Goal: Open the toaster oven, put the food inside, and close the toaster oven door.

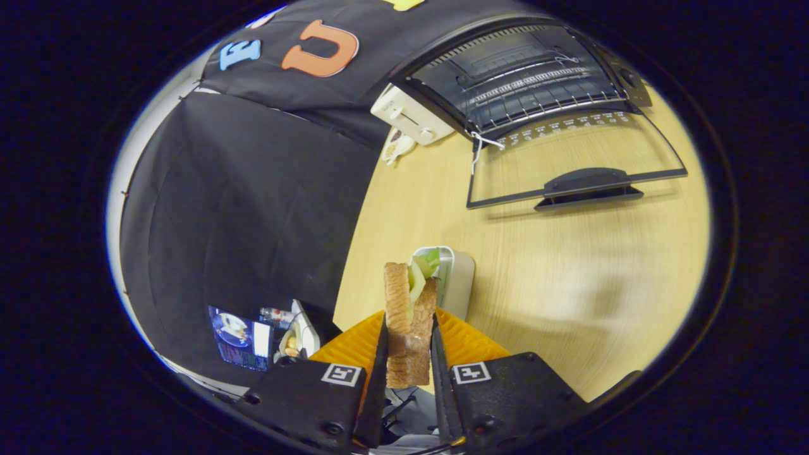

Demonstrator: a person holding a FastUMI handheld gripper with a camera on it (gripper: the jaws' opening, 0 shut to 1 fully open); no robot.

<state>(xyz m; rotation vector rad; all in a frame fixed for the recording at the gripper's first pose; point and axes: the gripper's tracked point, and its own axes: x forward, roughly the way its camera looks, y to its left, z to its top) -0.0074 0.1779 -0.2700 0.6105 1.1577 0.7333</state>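
While the gripper [408, 354] rides above the pale wood-grain tabletop [569, 278], its two fingers are clenched on a brown toasted sandwich with pale green filling [407, 316], one finger pressing each bread face, the sandwich standing upright between them and poking out past the tips

Gripper view, near field: a small white rounded-corner plastic container [458, 278] sits just beyond the sandwich, a bit of green showing at its rim; whether the sandwich touches it cannot be told. Table edge runs close beside the container on one side, dropping off against black cloth booth wall [240, 208]

Gripper view, far field: black toaster oven with wire rack [518, 76] stands well beyond the fingers at the back of the table. Its glass door with black bar handle [584, 183] is swung fully down, lying flat and jutting out over the wood toward the gripper; cavity is open, rack bare. A white string hangs at the door's hinge corner. Small white boxy appliance with knobs [411, 114] is just beside the oven, near the table's back edge

Open room: broad bare stretch of wood lies between the container and the door's front edge
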